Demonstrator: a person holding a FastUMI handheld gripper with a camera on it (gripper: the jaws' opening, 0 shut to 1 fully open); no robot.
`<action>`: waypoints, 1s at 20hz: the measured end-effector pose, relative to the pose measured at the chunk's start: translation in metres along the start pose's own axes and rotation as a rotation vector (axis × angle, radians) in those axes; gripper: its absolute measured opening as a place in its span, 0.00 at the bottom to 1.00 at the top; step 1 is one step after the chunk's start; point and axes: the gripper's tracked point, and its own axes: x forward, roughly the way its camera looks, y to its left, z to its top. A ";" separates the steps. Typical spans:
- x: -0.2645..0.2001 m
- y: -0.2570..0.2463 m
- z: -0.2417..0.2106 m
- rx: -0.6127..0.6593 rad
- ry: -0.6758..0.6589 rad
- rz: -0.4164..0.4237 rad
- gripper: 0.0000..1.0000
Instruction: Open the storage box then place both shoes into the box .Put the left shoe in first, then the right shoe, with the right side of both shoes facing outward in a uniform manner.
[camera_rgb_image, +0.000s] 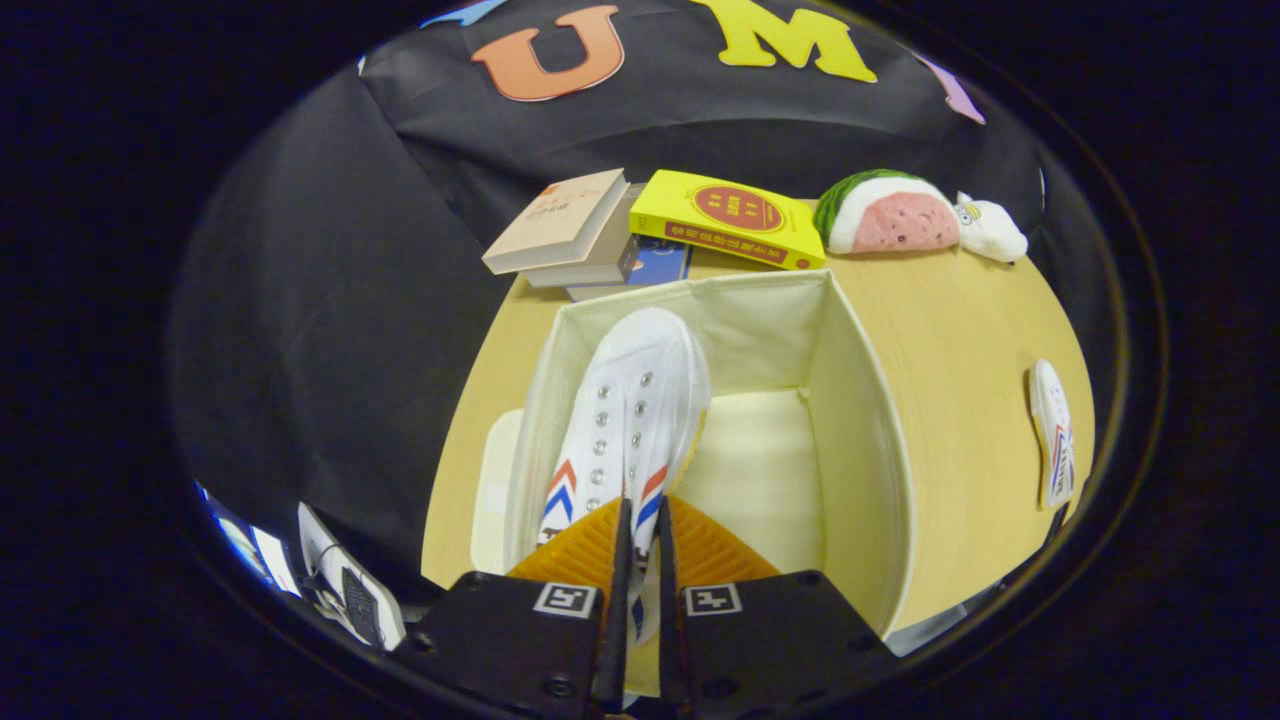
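Note:
A white canvas shoe (630, 420) with red and blue chevrons hangs toe-forward over the left half of the open cream fabric storage box (850, 430). My gripper (640, 540) is shut on the shoe's upper near the lace eyelets, both fingers pressing on it. The toe points toward the box's far wall. The second white shoe (1052, 435) lies on the wooden table (960, 330) to the right of the box, well beyond my fingers' right side. The box's right half shows its bare bottom.
Behind the box lie stacked books (575, 235) and a yellow book (730, 218). A watermelon-slice plush (885, 212) and a small white toy (990, 230) sit at the back right. A flat cream lid (492, 490) lies left of the box.

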 end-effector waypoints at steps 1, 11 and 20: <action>0.000 -0.002 0.006 -0.014 -0.011 0.000 0.19; -0.078 -0.036 0.032 -0.099 -0.201 -0.001 0.80; -0.185 -0.169 0.057 -0.155 -0.419 -0.143 0.92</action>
